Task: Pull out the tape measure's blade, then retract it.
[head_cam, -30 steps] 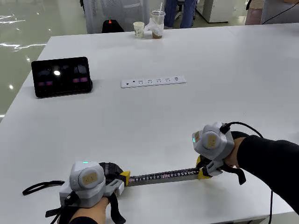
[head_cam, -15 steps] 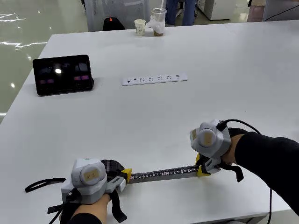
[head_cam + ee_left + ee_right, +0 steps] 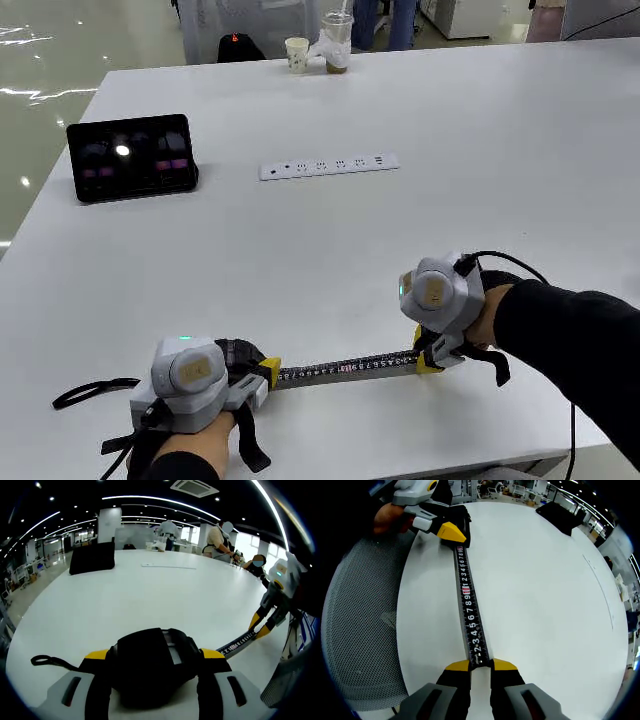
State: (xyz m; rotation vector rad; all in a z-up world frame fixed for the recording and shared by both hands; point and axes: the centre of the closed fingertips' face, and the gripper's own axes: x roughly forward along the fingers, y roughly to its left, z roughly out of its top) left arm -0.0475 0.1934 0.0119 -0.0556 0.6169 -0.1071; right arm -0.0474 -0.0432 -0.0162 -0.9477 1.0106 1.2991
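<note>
The tape measure's black case lies near the table's front edge, and my left gripper is shut on it. In the left gripper view the case sits between the yellow-tipped jaws of the left gripper. The blade runs rightward along the white table to my right gripper, which pinches its tip. In the right gripper view the numbered blade stretches from the right gripper up to the case and the left gripper.
A dark tablet stands at the left. A white power strip lies mid-table, and two cups stand at the far edge. A black strap trails left of the case. The table's front edge is close.
My right gripper has moved a little left toward the left gripper, so the exposed blade is slightly shorter. The left gripper and the case have stayed put.
</note>
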